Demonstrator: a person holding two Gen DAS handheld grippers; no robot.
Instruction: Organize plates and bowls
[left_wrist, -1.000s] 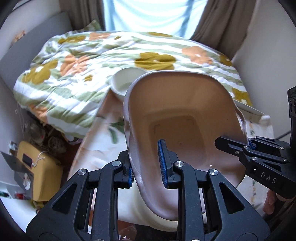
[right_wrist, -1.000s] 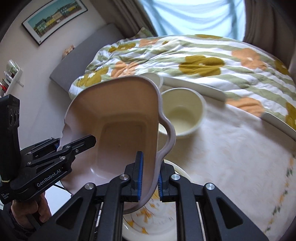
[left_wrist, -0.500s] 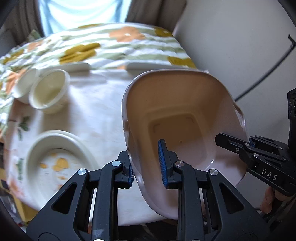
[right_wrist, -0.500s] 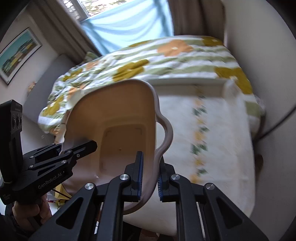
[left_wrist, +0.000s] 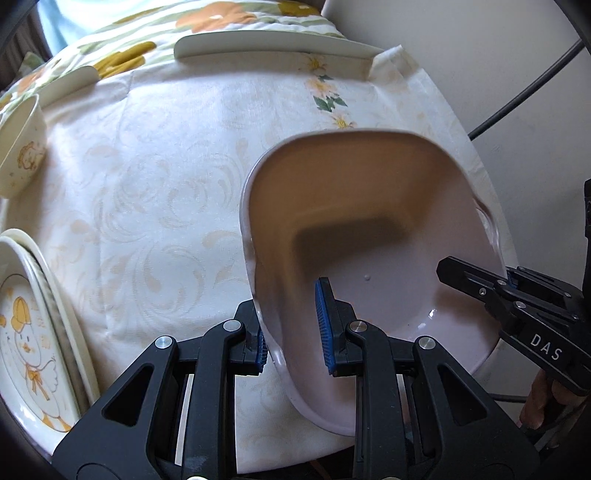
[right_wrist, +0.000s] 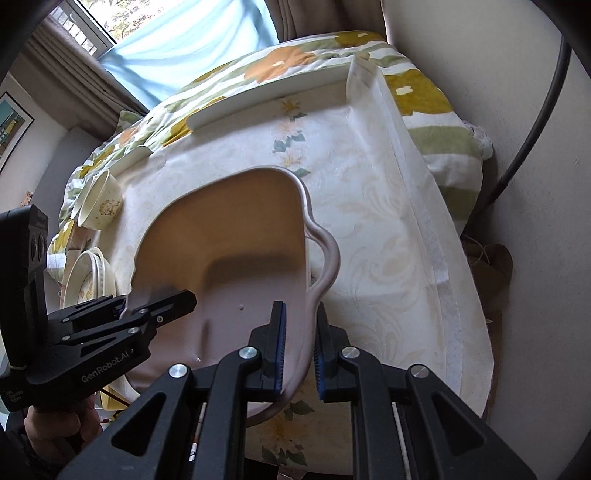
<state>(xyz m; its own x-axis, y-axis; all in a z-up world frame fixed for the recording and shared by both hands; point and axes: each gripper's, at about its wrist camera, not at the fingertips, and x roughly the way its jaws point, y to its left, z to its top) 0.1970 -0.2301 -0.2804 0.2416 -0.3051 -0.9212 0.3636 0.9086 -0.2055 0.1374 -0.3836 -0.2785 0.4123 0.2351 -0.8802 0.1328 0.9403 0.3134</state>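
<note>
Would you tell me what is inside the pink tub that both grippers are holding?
The pink tub looks empty: bare floor and walls, one tiny speck. The left gripper hides a small strip of its near wall.

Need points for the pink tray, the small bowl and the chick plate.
pink tray (left_wrist: 369, 229), left wrist view, inner far wall.
small bowl (right_wrist: 101, 208), right wrist view, printed outer side.
chick plate (left_wrist: 26, 354), left wrist view, printed inner face.

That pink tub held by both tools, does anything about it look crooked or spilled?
The pink tub hangs tilted over the tablecloth's corner, its near rims pinched by the left gripper and right gripper. It is empty; nothing has spilled. No damage is visible.
</note>
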